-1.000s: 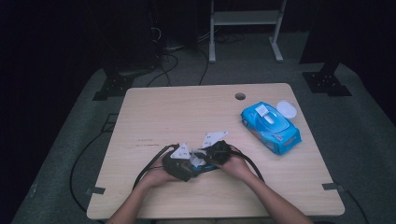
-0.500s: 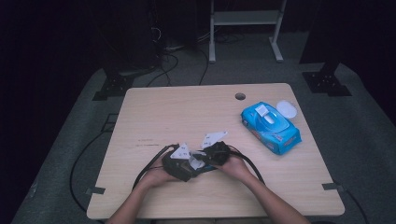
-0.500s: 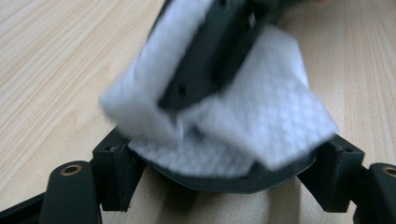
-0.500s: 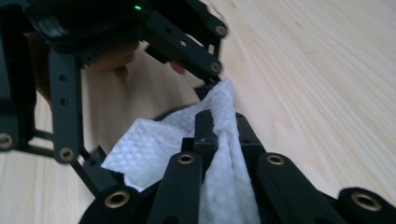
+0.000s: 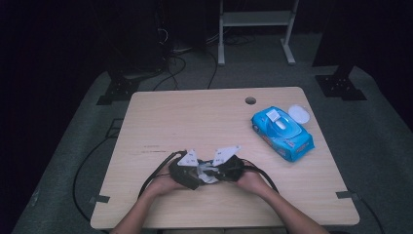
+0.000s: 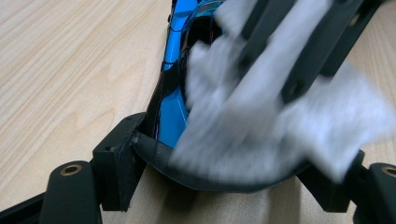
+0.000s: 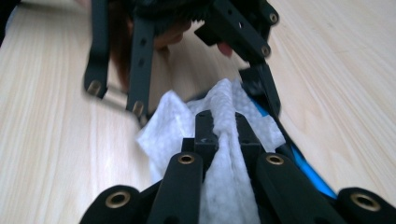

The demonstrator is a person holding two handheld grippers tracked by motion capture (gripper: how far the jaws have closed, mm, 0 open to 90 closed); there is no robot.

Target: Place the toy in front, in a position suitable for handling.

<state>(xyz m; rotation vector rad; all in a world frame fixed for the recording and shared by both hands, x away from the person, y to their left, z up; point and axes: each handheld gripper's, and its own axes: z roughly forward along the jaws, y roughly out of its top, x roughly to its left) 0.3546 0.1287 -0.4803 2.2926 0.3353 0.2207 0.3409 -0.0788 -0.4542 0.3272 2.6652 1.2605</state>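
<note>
**Q:** Where is everything right now?

**A:** It's all at the near edge of the table (image 5: 195, 122), in front of me. The blue pack of wipes (image 5: 282, 134) lies well apart at the far right, with a small white disc (image 5: 298, 115) just beside it.

**Q:** And what are you holding?

**A:** My left gripper (image 6: 224, 172) has its jaws partly apart around a glossy blue piece with a black rim (image 6: 170, 100). I can't tell exactly what it is. My right gripper (image 7: 222, 126) is closed tight on a white wipe (image 7: 219, 100), which lies against that blue face.

**Q:** How will the blue piece handle?

**A:** I judge it light and stiff, but slick on the shiny face. It probably marks easily, so I'd grip it by the black rim and never across the gloss.

**Q:** And the wipe?

**A:** It's soft and limp and weighs almost nothing, and it bunches wherever I pinch it. A fold near the middle gives me a pad to rub with. It could tear or slip out if I drag too hard.

**Q:** Can you read any brand?

**A:** There's red and white print on the pack, but it's too small to read, and I see no writing on the wipe or the blue piece
</note>
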